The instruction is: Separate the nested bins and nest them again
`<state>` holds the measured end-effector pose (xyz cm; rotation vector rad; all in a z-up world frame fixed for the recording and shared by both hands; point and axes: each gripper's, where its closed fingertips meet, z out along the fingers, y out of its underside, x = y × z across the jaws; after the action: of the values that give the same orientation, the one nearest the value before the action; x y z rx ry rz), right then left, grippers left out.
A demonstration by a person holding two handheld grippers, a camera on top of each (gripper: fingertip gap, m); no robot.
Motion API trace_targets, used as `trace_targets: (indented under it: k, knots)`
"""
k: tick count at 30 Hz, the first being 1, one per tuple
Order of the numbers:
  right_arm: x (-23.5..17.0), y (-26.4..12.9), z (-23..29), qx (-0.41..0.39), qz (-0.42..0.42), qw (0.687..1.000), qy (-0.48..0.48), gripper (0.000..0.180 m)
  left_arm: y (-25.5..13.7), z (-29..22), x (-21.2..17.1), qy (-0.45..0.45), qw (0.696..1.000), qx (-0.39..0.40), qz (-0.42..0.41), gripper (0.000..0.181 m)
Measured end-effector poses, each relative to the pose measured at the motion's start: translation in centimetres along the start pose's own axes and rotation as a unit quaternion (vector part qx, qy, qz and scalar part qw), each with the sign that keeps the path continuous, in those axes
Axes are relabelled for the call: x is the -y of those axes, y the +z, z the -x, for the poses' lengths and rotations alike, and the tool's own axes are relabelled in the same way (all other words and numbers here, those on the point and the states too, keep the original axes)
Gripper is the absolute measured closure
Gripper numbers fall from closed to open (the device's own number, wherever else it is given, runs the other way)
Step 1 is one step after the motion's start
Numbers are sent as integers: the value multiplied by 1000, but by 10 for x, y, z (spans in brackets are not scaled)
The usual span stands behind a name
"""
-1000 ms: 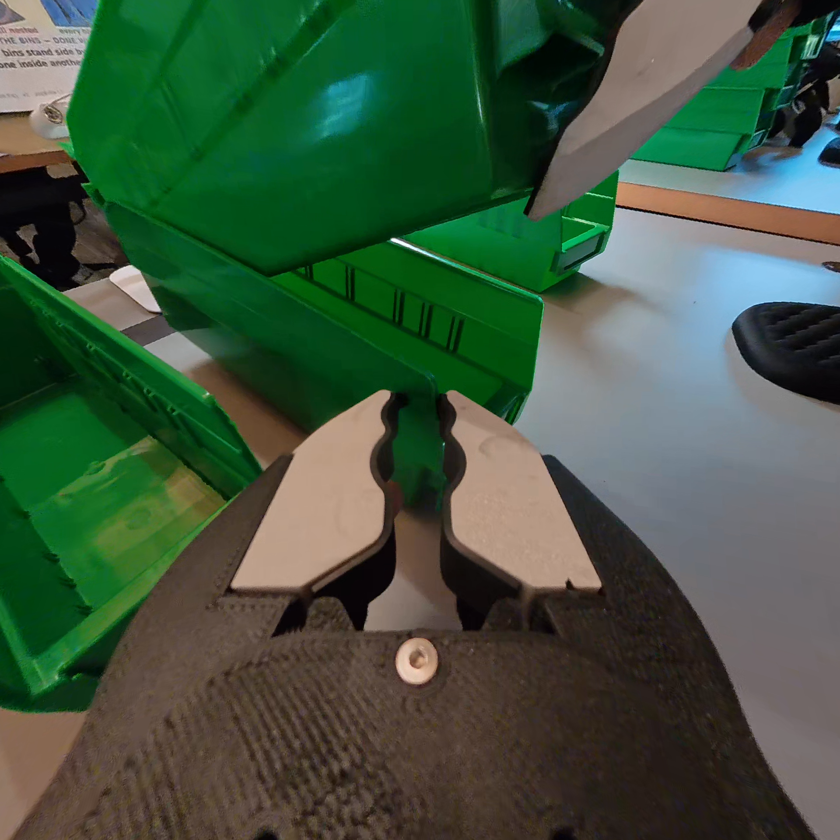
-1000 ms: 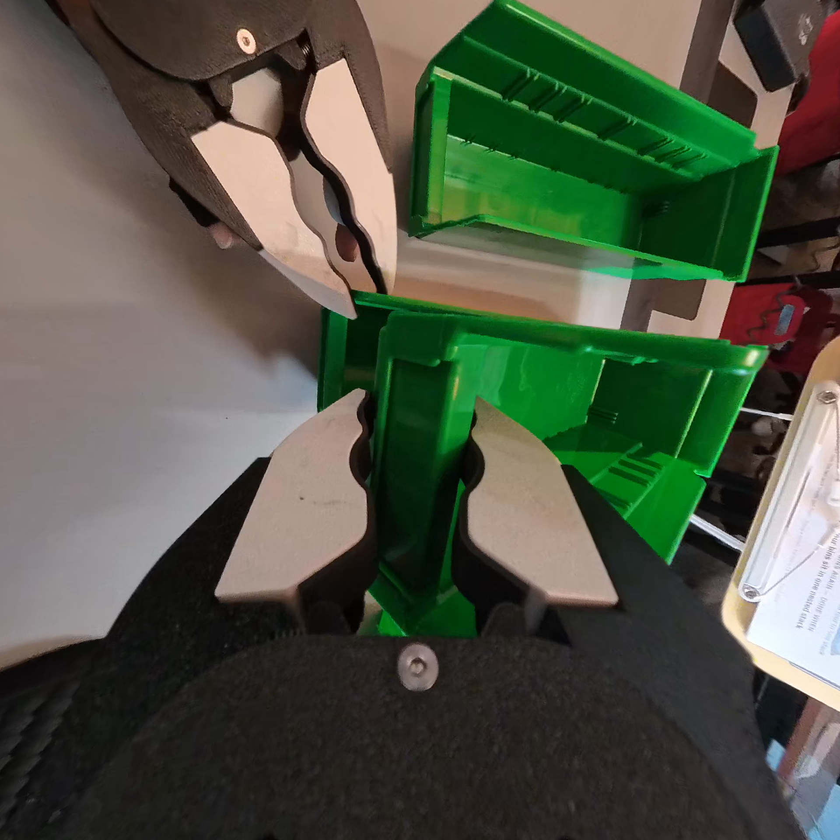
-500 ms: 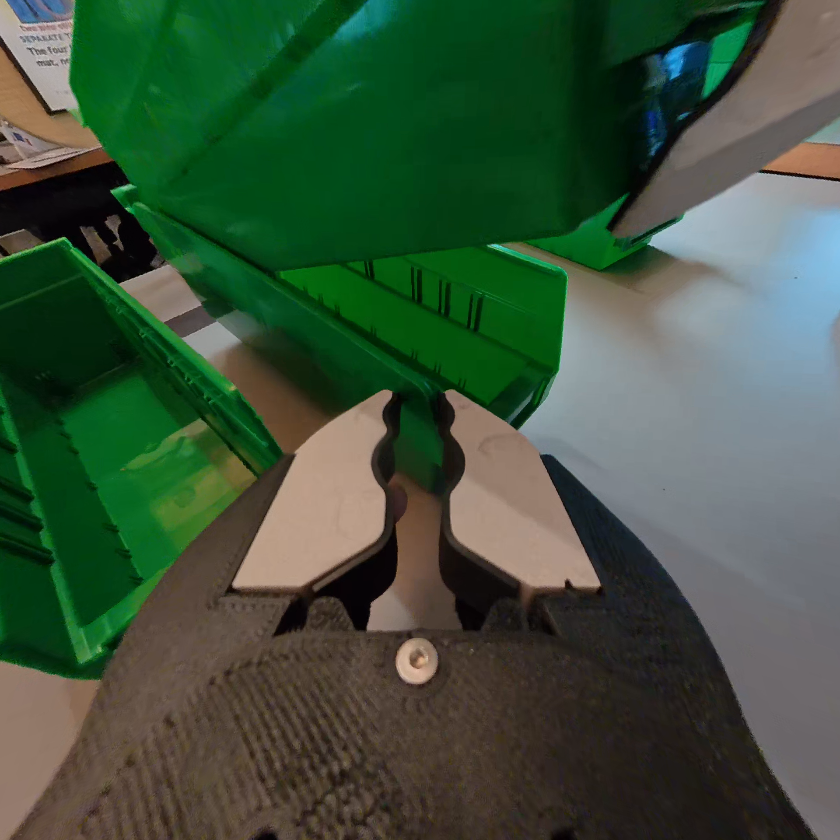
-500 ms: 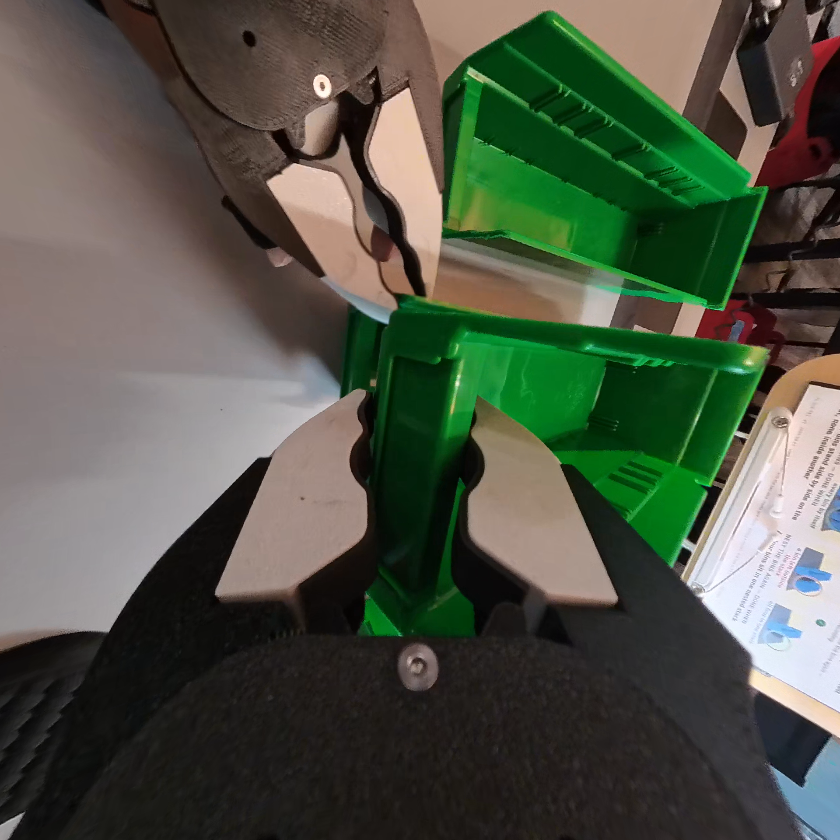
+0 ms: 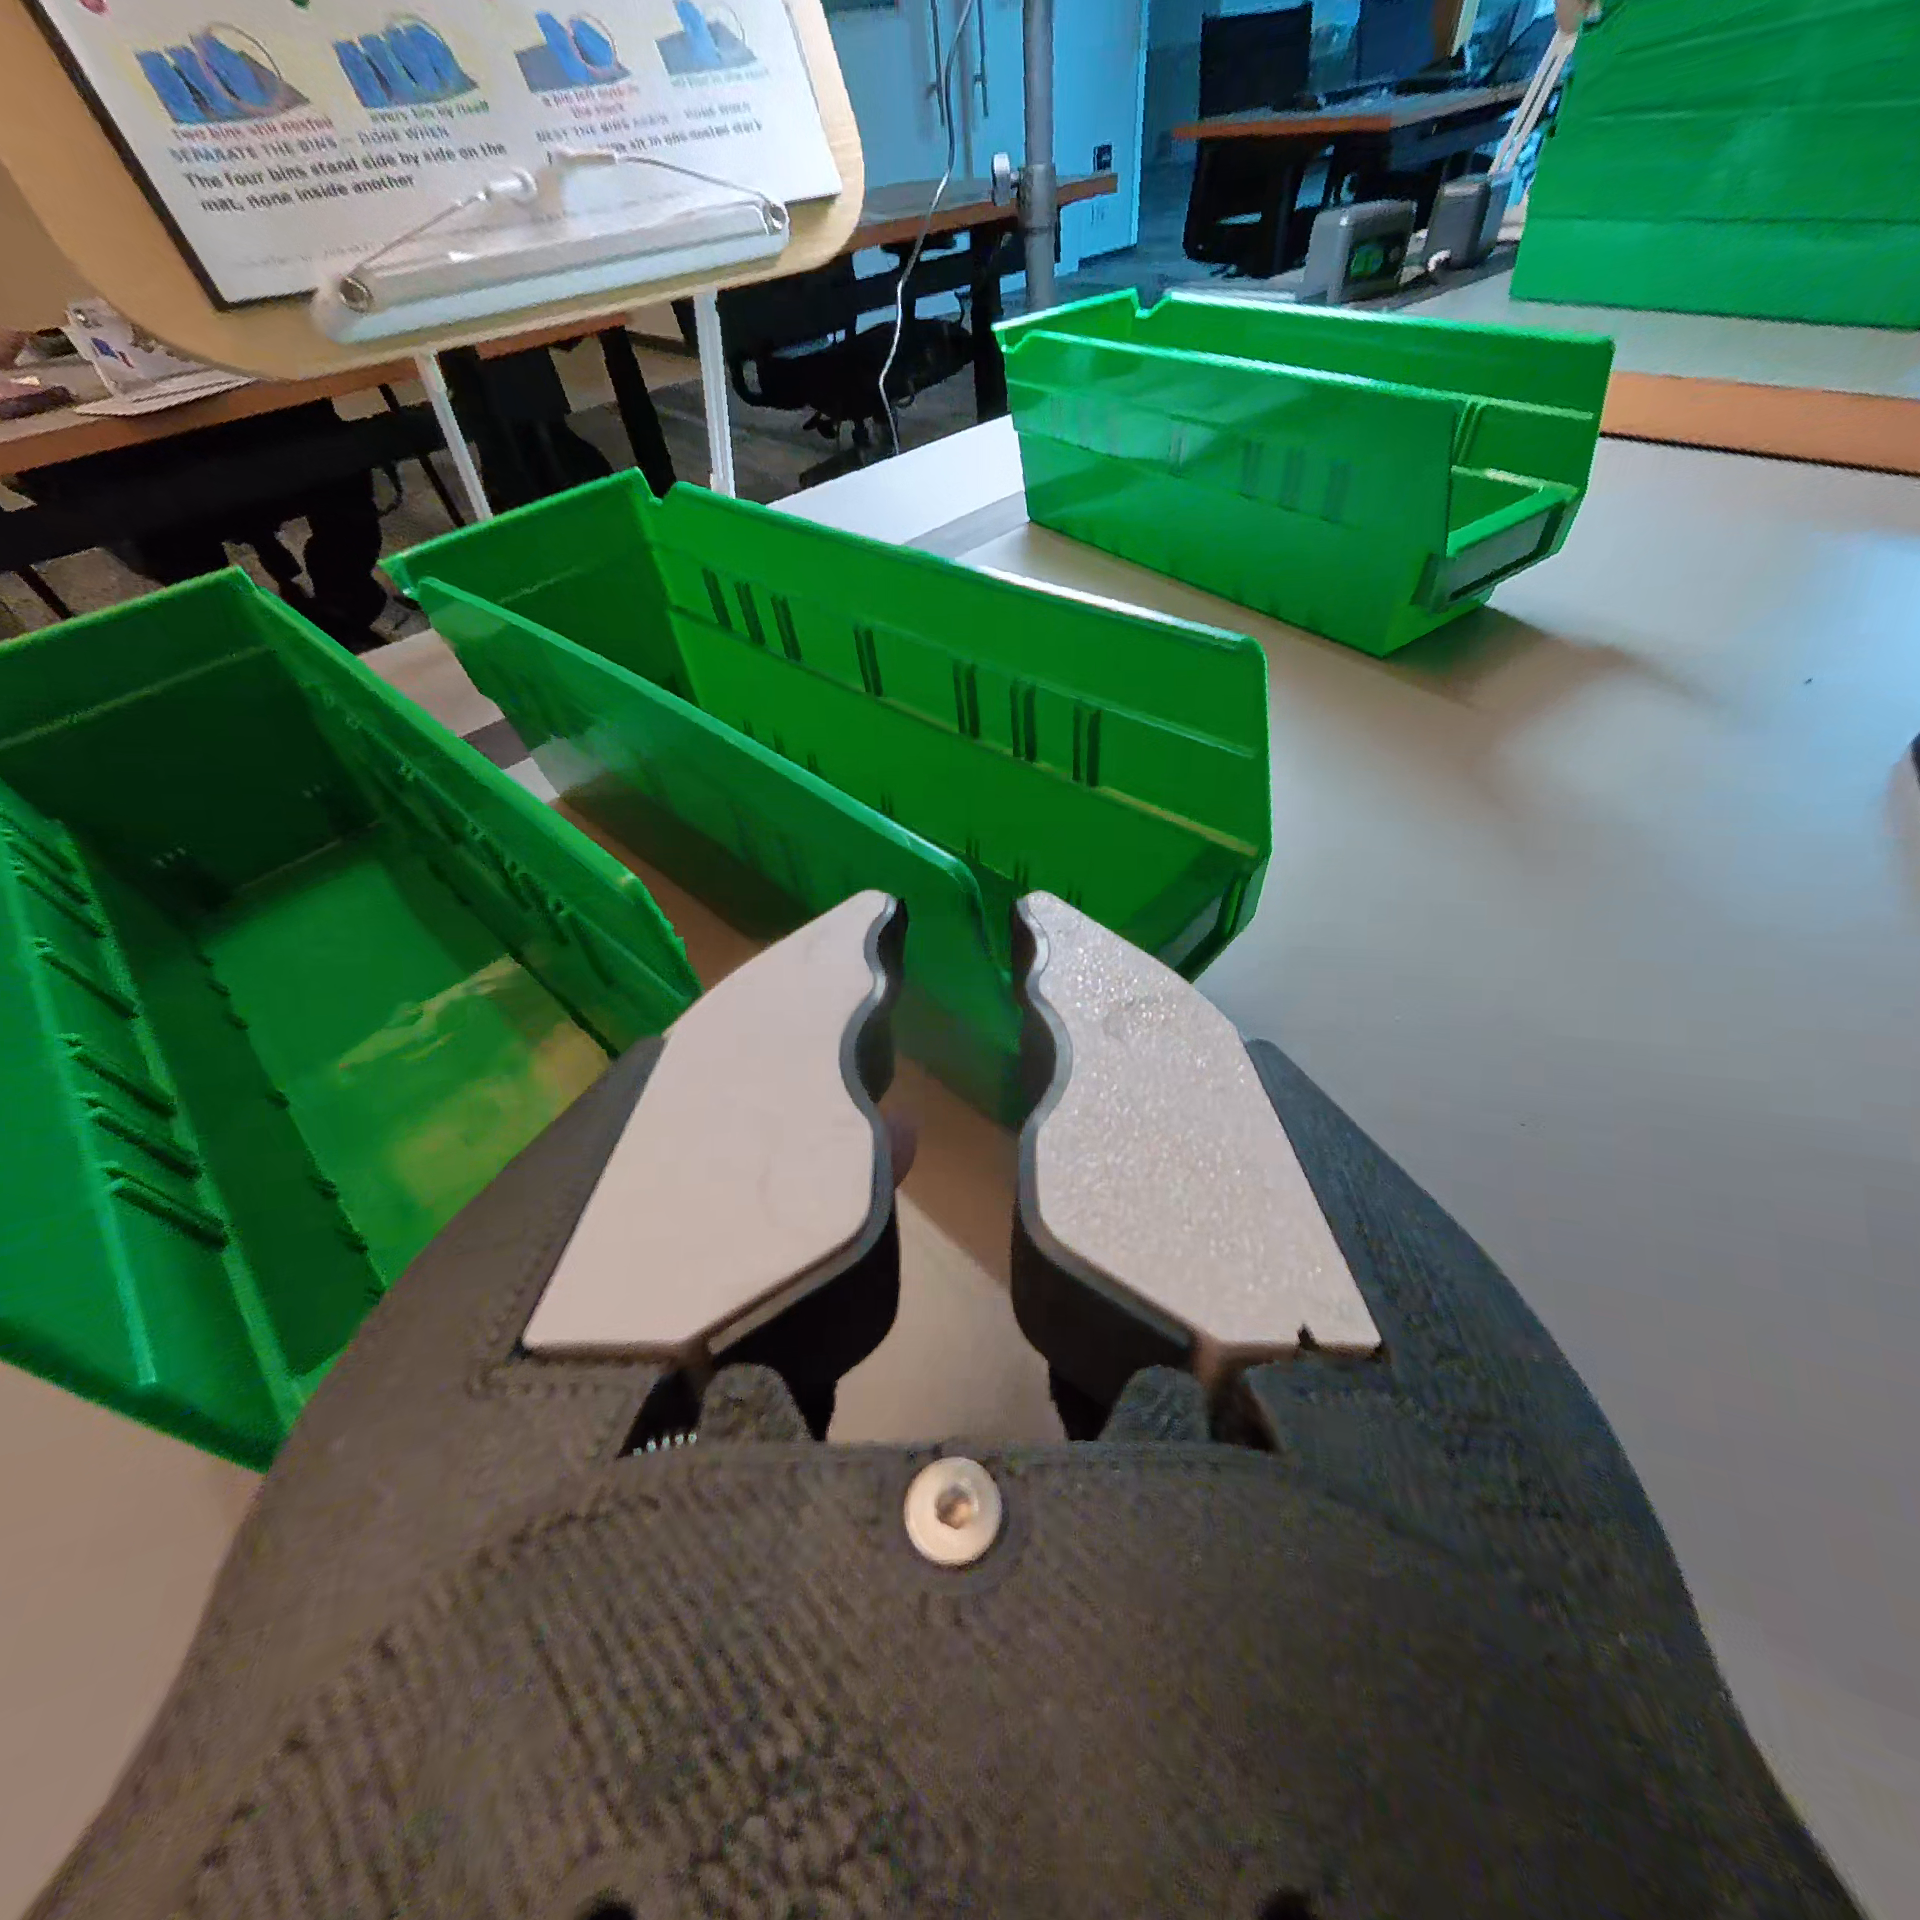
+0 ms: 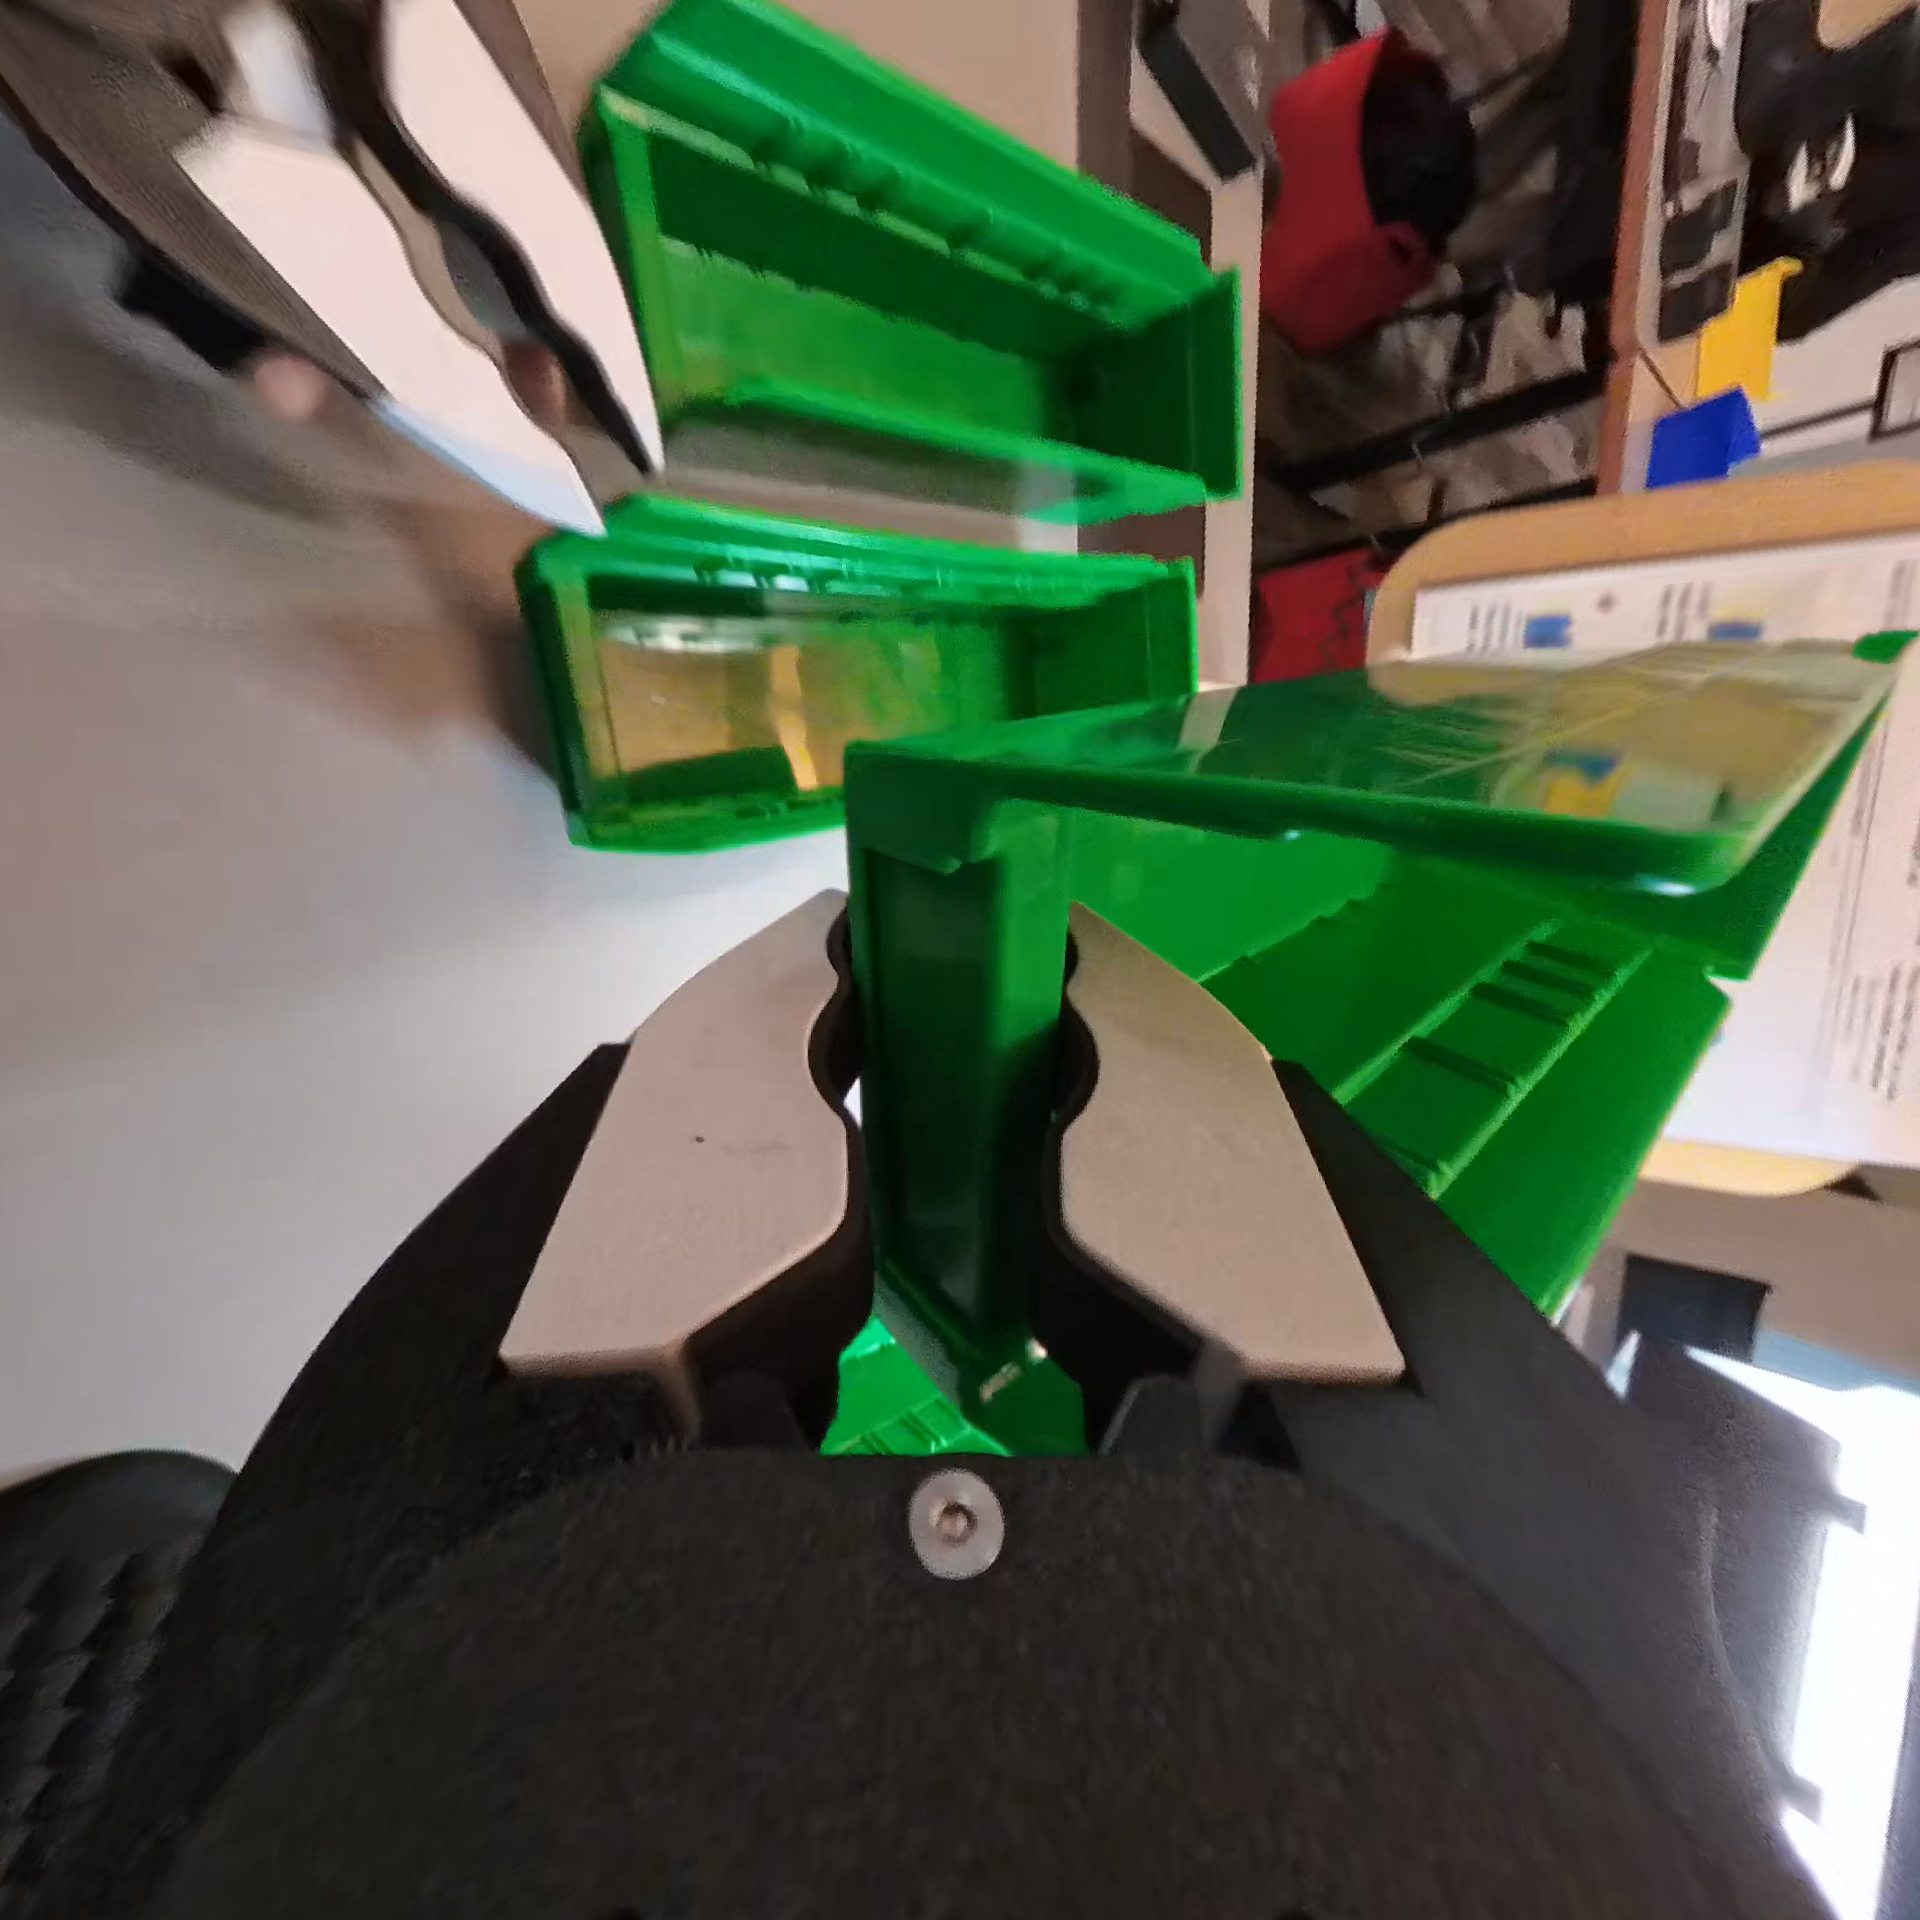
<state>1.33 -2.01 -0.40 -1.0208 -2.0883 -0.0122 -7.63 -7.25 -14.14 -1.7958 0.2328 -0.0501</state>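
The glossy green plastic bin (image 5: 935, 748), ribbed with moulded slots, stands on the matte grey table (image 5: 1558, 935); the left gripper (image 5: 954, 935) is clamped on its thin front corner. Another open bin (image 5: 260, 987) lies to its left, a third (image 5: 1299, 468) ahead on the right. The right gripper (image 6: 956, 935) pinches the thick front lip of a lifted bin (image 6: 1351, 883), its far end cut off. Both bins beyond it are blurred.

Bins (image 5: 966, 748) — glossy bright green; table (image 5: 1558, 935) — plain pale grey; gripper (image 5: 951, 997) bodies — black, ribbed, with matte grey fingers (image 5: 748, 1132).
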Motion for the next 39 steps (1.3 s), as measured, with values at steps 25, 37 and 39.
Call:
trace_targets:
  k: [25, 37, 39]
  knots:
    - [-147, 158, 96, 4, 119, 993, 9, 135, -6, -1, -1, 15, 1000, -7, -3, 155]
    - [-135, 152, 94, 5, 99, 995, 17, 150, -4, -4, -4, 27, 1000, -9, 3, 157]
    - [-134, 153, 93, 6, 95, 995, 23, 149, -4, -3, -5, 28, 1000, -8, 6, 158]
